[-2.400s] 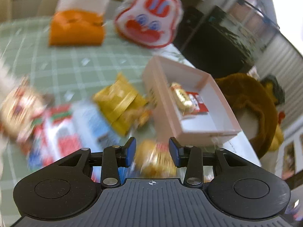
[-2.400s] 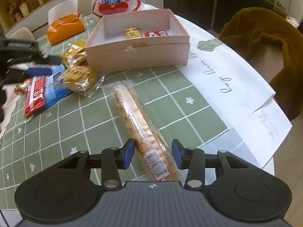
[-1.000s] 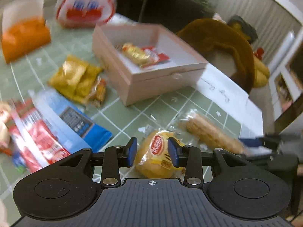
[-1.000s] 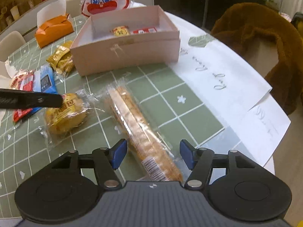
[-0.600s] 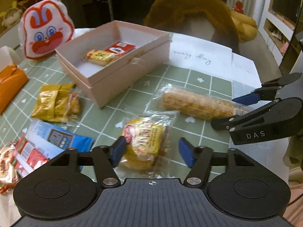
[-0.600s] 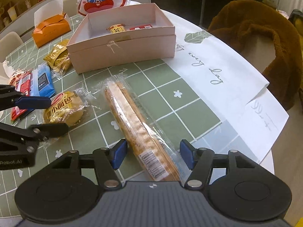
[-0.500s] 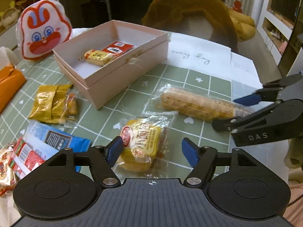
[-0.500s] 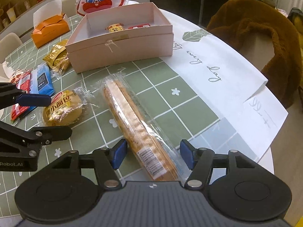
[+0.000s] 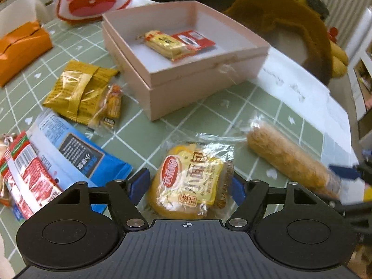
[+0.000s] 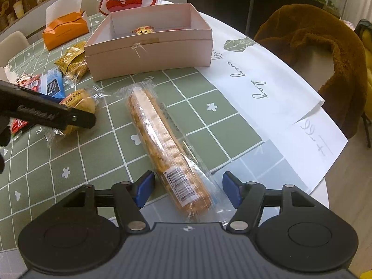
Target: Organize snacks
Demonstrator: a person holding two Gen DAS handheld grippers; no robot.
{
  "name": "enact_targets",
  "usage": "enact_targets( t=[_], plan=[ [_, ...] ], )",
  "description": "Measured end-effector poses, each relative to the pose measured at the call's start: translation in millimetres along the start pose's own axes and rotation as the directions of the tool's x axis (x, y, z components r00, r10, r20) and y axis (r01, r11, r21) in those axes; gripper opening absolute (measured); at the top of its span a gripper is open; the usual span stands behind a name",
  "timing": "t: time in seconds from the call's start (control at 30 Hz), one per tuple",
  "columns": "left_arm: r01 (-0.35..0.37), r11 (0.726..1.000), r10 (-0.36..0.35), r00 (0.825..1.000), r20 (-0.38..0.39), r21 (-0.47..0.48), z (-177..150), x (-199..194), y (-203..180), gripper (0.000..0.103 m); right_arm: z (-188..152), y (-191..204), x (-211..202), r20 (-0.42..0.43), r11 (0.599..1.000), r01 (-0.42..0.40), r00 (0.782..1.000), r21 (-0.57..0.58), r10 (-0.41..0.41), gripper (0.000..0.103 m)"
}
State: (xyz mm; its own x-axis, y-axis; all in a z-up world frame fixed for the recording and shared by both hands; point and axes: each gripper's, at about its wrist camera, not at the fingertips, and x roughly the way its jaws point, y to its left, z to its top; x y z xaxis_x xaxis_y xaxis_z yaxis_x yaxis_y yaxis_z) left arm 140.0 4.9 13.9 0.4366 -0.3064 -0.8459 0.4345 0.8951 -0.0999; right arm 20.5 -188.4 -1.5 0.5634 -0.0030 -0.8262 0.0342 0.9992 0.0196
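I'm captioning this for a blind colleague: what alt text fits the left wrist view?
The left tool, open, straddles a wrapped yellow bun on a green checked tablecloth. Behind sits an open pink box holding two snacks; other packets lie left, a long biscuit pack right.

The white paper sheet (image 10: 267, 74) reads "every day" in cursive. The wrapped bun (image 9: 193, 181) carries large Chinese characters, "小面包". The long cracker pack (image 10: 167, 148) shows a barcode with unreadable digits.
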Motion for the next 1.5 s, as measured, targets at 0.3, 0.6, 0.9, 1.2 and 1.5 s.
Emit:
enact_targets(
  t=[0.3, 0.6, 0.9, 1.2, 1.5],
  plan=[
    [0.041, 0.990, -0.036, 0.999, 0.040, -0.134, -30, -31, 2, 0.066, 2, 0, 2, -0.008, 1.000, 0.009, 1.000, -0.013, -0.010, 0.068],
    [0.064, 0.960, -0.054, 0.998, 0.043, -0.271, -85, -67, 14, 0.065, 26, 40, 18, 0.012, 0.995, 0.014, 1.000, -0.098, -0.013, 0.068],
    [0.100, 0.941, -0.086, 0.995, 0.057, -0.325, -103, -78, 31, 0.064, 28, 69, 15, 0.000, 0.993, -0.014, 1.000, -0.117, 0.014, 0.038],
    [0.154, 0.948, -0.148, 0.988, 0.044, -0.278, -101, -71, 15, 0.064, 13, 71, -4, -0.014, 0.993, -0.022, 1.000, -0.112, 0.021, 0.029],
    [0.152, 0.952, -0.148, 0.988, 0.036, -0.264, -102, -71, 6, 0.064, 11, 65, -3, -0.033, 0.994, -0.019, 0.999, -0.109, 0.015, 0.030]
  ],
)
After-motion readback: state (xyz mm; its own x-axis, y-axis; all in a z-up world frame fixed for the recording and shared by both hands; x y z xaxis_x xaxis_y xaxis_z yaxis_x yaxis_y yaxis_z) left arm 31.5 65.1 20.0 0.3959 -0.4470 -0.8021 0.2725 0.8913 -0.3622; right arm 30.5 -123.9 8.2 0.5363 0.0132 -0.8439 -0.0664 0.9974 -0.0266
